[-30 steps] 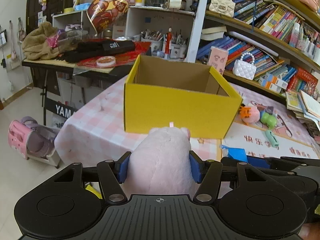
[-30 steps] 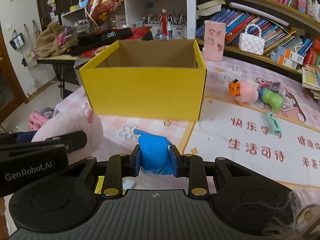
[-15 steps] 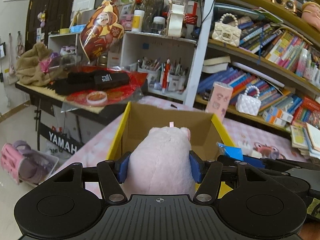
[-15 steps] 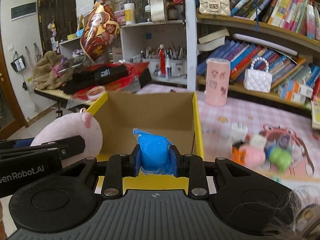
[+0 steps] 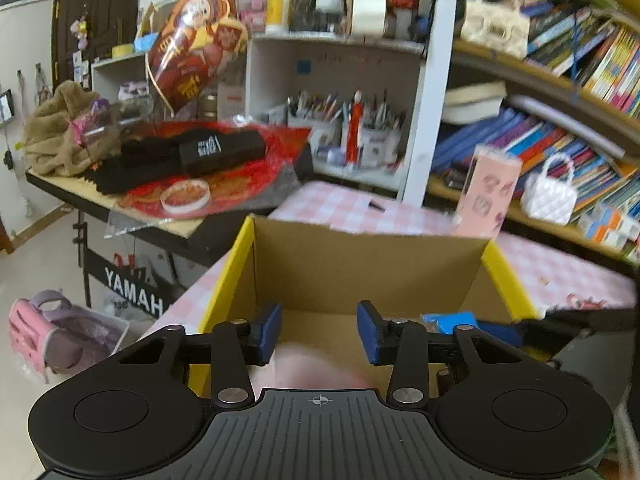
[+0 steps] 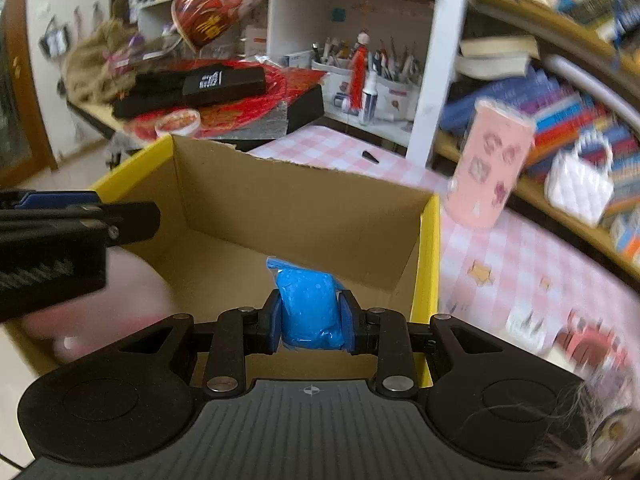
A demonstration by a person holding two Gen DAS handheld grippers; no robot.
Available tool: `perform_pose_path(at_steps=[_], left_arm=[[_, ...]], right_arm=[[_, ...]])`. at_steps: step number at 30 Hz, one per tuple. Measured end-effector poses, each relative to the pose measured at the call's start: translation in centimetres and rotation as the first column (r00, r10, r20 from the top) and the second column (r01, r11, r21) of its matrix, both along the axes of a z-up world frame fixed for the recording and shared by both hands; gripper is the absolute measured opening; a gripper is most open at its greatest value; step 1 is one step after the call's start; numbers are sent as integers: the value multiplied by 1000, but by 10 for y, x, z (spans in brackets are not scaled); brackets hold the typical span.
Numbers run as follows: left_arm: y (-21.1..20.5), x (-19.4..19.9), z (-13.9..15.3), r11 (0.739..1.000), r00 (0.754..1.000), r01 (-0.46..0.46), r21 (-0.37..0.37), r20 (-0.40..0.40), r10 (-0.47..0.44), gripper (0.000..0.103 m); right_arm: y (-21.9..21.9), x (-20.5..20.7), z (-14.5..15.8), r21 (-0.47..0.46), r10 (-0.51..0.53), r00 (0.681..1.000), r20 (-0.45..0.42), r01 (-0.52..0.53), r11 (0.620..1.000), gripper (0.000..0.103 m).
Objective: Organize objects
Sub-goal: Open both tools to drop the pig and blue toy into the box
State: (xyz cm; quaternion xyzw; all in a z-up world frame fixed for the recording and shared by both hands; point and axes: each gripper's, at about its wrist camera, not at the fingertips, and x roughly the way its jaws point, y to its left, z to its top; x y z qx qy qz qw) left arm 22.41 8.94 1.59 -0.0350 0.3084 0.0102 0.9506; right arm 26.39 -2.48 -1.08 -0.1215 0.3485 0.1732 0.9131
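Now both grippers hang over the open yellow box [image 5: 508, 276] on the pink checked worktop [image 6: 500, 264]. Left gripper [image 5: 319, 334] has its blue pads spread wide with nothing between them; a blurred pink plush [image 5: 312, 368] shows just below the pads, inside the box. From the right wrist view that plush [image 6: 100, 304] lies against the box's left wall. Right gripper [image 6: 311, 322] is clamped tight on a blue bag [image 6: 310, 312], held above the cardboard floor. A pink tin [image 6: 492, 168] stands on the worktop beyond the box.
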Motion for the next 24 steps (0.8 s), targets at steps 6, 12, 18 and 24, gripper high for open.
perform_pose_path(at_steps=[6,12,18,24], left_arm=[[-1,10,-16,1000,998,-11,13,-54,12,39],[3,7,-18,1000,998,-26,-13,-58,25,42],[4,-8,-2,999,1000,-30,-13,9,30,68],[6,-36,20,999,994,-26,-33,103,29,82]], right_arm=[[13,8,-6,-83,100,992,-74,-106,991,27],[15,5,-2,-94,97,994,-42,-100,991,49],[15,-5,1,-137,149,987,63,-139,981,67],[7,-37,18,-70,95,985,145,-86,994,72]])
